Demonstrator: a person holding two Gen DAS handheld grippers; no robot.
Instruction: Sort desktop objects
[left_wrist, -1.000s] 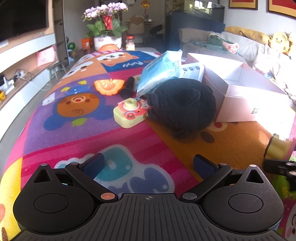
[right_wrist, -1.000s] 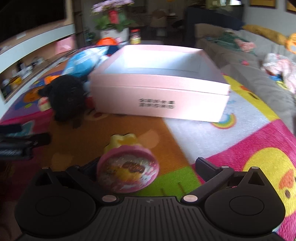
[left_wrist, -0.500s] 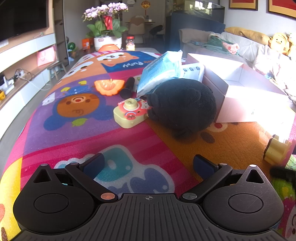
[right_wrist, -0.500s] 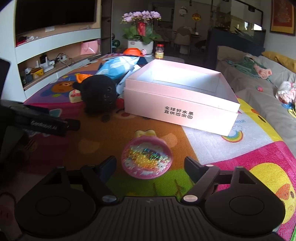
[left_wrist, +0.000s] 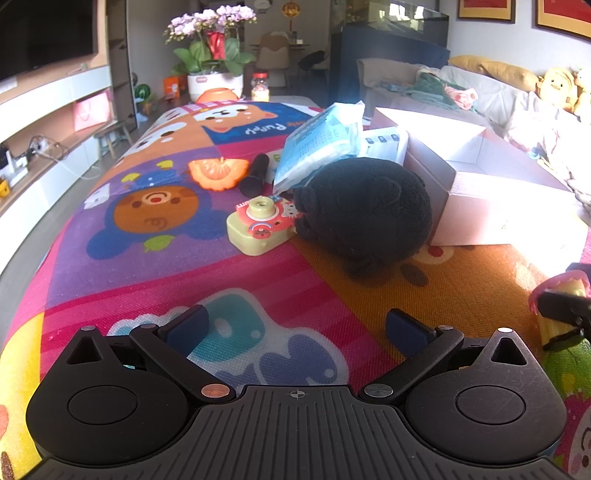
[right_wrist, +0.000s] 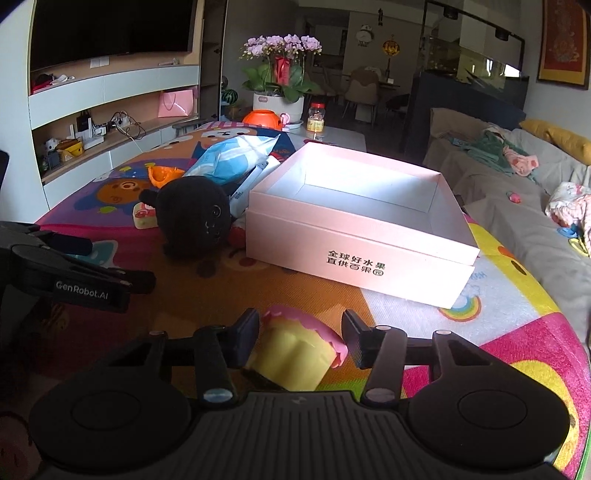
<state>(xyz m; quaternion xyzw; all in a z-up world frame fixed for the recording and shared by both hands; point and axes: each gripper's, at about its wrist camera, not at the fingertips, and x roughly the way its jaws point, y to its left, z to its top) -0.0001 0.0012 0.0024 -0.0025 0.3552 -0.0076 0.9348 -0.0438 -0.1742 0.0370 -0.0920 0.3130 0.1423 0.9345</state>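
My right gripper (right_wrist: 301, 338) has its jaws closing around a toy cupcake (right_wrist: 295, 354), yellow with a pink top; it lies tilted between them, the left pad touching it and the right pad just beside its rim. The pink box (right_wrist: 354, 243) stands open beyond it on the counter (right_wrist: 207, 295). My left gripper (left_wrist: 295, 328) hangs above the mat with its jaws wide and nothing between them. Ahead of it lie a black plush (left_wrist: 364, 208), a toy camera (left_wrist: 260, 225) touching the plush, and an orange toy (left_wrist: 218, 171).
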